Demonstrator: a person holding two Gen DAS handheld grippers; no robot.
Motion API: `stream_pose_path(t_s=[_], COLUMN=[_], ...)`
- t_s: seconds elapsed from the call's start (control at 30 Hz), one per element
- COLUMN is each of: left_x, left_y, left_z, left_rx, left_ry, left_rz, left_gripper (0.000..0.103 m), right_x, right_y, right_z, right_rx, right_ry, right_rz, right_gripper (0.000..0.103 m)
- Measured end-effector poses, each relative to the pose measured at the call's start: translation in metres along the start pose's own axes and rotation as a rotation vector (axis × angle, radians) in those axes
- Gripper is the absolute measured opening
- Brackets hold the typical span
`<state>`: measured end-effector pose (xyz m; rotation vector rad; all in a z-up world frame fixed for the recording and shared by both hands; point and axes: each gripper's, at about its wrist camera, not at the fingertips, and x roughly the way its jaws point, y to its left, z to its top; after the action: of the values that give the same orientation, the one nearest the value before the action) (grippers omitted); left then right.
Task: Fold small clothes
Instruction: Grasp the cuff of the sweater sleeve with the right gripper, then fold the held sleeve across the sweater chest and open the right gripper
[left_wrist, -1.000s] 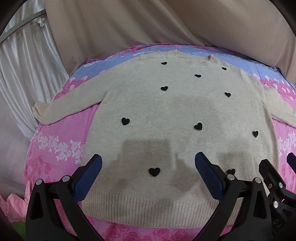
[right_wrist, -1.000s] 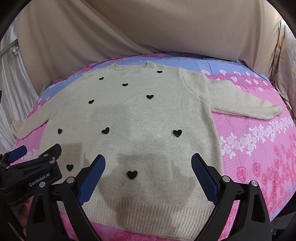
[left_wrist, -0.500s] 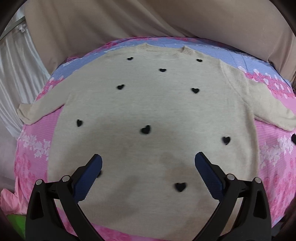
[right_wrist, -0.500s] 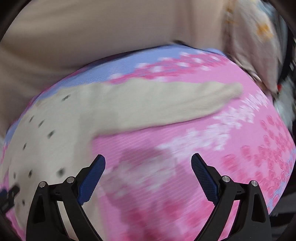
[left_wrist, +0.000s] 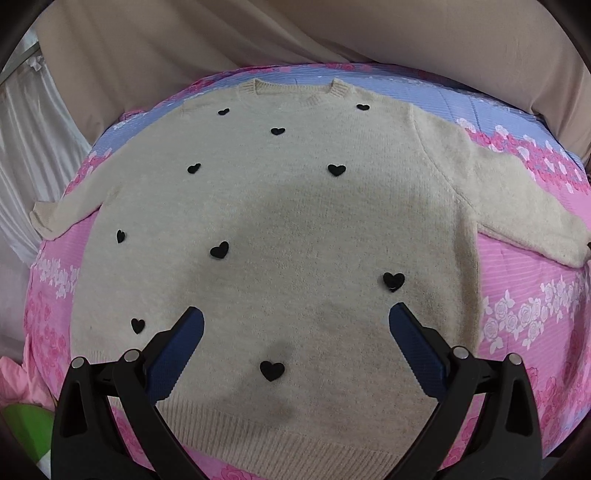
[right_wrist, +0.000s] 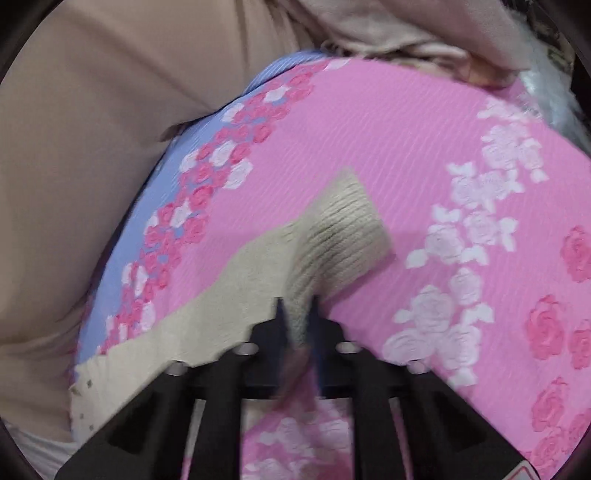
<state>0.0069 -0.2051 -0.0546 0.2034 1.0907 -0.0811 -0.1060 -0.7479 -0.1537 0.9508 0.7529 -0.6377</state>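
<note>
A beige knit sweater (left_wrist: 295, 229) with small black hearts lies flat, front up, on a pink and blue floral bedspread (left_wrist: 532, 295). Its sleeves spread out to both sides. My left gripper (left_wrist: 295, 325) is open and empty above the sweater's lower body, near the hem. My right gripper (right_wrist: 297, 314) is shut on the ribbed cuff (right_wrist: 343, 236) of the sweater's right sleeve (right_wrist: 229, 295), which runs back to the lower left in the right wrist view. That view is blurred.
Beige drapery (left_wrist: 258, 33) hangs behind the bed and a white curtain (left_wrist: 33, 133) at the left. A pink cloth and a green thing (left_wrist: 22, 417) sit at the near left corner. Cloth is piled at the bed's far right (right_wrist: 424, 37).
My right gripper swung right from the sweater's body to the right sleeve end and shut on the cuff. My left gripper shifted right and stayed open over the sweater.
</note>
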Motion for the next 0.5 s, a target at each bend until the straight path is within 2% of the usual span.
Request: stream_pose_path(t_s=[0.13,0.27,0.4,0.5], left_x=[-0.003,-0.002,-0.006,-0.006], left_y=[0.015,0.044,0.087,0.127], left_z=[0.0,0.001,0.003,0.005], left_rx=[-0.022,-0.064,-0.115,-0.164], left_ry=[-0.013,-0.019,-0.046,-0.059], left_rz=[-0.004,-0.013,-0.023,-0.022], left_gripper=[0.098,0.098,0.098,0.098], right_x=[-0.044,-0.083,-0.089,-0.063], right_y=[0.064,0.178,0.322,0.413], right_z=[-0.006,-0.035,-0.109,-0.19], right_rx=[-0.119,-0.295,-0.497,-0.65], right_ry=[-0.073,-0.081,0.012,0.106], right_rz=[0.142,0.334,0.528,0.577], right_gripper=[0.009,0.009,0.01,0.012])
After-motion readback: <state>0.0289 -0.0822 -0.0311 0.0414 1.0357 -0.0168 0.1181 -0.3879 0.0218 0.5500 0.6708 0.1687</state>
